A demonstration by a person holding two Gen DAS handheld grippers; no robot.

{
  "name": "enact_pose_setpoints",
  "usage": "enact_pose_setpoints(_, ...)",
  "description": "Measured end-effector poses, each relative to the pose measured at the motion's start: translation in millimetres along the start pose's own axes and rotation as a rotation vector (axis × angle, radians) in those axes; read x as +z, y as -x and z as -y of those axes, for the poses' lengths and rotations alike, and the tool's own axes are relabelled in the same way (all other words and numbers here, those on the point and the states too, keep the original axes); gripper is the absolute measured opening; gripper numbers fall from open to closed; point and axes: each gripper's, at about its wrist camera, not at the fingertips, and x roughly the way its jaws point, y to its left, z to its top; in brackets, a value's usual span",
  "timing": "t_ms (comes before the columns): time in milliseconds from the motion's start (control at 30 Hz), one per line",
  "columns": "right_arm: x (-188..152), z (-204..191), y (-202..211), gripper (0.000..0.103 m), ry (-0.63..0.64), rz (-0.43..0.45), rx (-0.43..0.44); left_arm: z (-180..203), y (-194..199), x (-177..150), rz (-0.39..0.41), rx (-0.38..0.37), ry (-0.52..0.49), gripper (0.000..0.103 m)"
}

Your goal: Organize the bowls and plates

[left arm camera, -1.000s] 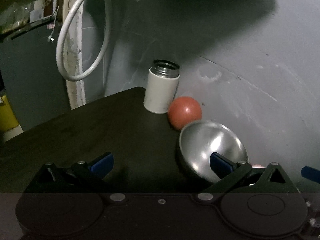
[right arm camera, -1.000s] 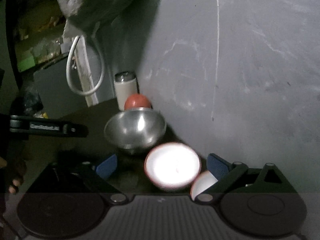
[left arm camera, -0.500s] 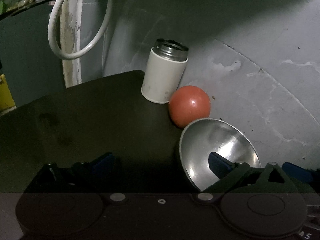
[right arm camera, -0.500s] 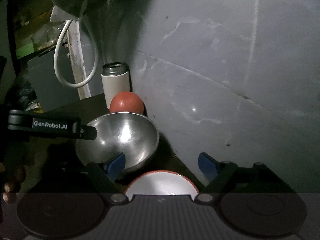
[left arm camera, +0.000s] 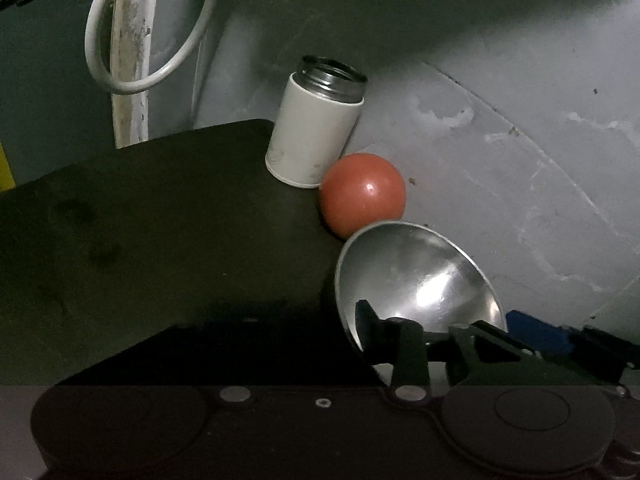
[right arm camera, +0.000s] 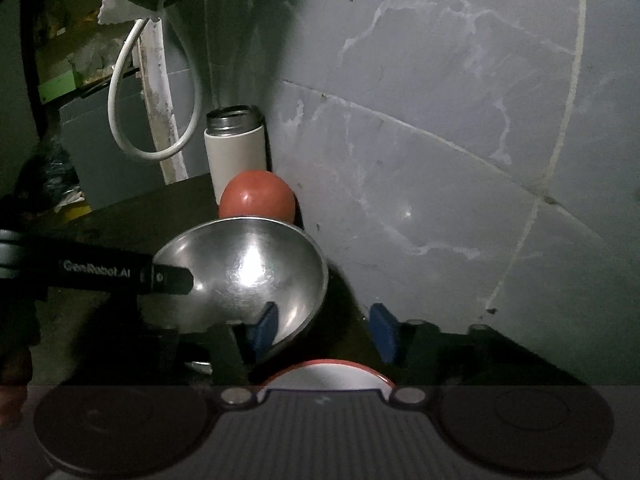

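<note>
Dark tabletop (left arm camera: pixel 160 220) against grey wall: steel bowl (right arm camera: pixel 248 276) stood tilted. Left gripper (right arm camera: pixel 168 278) was closing, jaws straddling its near-left rim; right gripper (right arm camera: pixel 324 326) was closing, jaws straddling its near-right rim.

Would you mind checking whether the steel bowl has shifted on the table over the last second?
No. In the left wrist view the steel bowl sits just below the red ball, overlapping its lower edge, as before; the camera merely came closer.
</note>
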Motion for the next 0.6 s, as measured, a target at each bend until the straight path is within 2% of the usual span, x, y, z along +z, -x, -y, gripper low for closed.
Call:
enact_pose_setpoints(33, 0.7, -0.5, -0.7, 0.04, 0.005, 0.001, 0.005, -0.3, 0.5, -0.1, 0.003, -0.01, 0.006, 0.028)
enact_pose_setpoints(100, 2.2, -2.2, -1.7, 0.034, 0.02, -0.001, 0.013, 1.2, 1.7, -0.6, 0.005, -0.025, 0.009, 0.015)
enact_pose_setpoints(200, 4.4, -4.2, -3.7, 0.025, 0.027, -0.01, 0.039, 4.2, 2.6, -1.4, 0.003, -0.018, -0.005, 0.015)
enact_pose_setpoints(333, 5.7, -2.5, -1.3, 0.023, -0.002, -0.012, 0.066, -0.5, 10.1, -3.4, 0.008, -0.018, 0.02, 0.015)
enact_pose_setpoints(600, 11.0, -9.1, 27.8, 0.022, -0.014, 0.034, 0.118, 2.7, 54.9, -4.9, 0.067, -0.014, 0.039, 0.014)
